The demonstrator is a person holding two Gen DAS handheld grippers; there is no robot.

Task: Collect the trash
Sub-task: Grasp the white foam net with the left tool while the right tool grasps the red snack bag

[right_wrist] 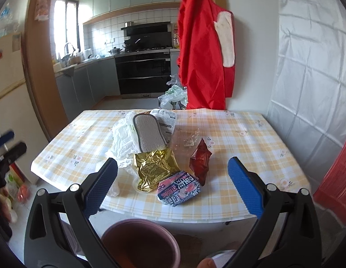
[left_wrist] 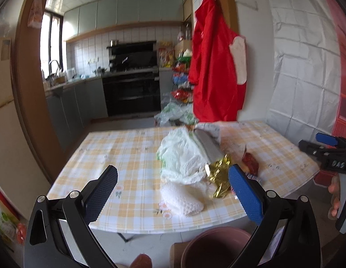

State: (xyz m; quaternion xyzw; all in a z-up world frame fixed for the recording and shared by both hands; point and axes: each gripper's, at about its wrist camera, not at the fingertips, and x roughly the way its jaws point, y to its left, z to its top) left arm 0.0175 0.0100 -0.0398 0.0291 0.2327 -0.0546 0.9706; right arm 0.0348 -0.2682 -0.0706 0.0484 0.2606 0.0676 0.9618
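Observation:
A heap of trash lies on the checked table (right_wrist: pixel 240 134): a gold foil wrapper (right_wrist: pixel 154 169), a red wrapper (right_wrist: pixel 200 158), a printed noodle lid (right_wrist: pixel 178 188), a grey insole (right_wrist: pixel 148 136), white crumpled plastic (right_wrist: pixel 123 140) and a clear bag (right_wrist: pixel 184 140). A pink bin (right_wrist: pixel 139 243) stands on the floor below the table's front edge. My right gripper (right_wrist: pixel 173 178) is open and empty, above the table's near edge. My left gripper (left_wrist: pixel 173 183) is open and empty, before the white plastic (left_wrist: pixel 184 156), the gold wrapper (left_wrist: pixel 218 176) and a white foam net (left_wrist: pixel 181 198). The bin (left_wrist: pixel 215 248) shows below.
A red apron (right_wrist: pixel 204 51) hangs on the wall behind the table. Plastic bags (right_wrist: pixel 173 96) lie on the floor beyond the table's far edge. A stove and kitchen counters (right_wrist: pixel 141 73) stand at the back. The right gripper (left_wrist: pixel 329 154) shows at the left wrist view's right edge.

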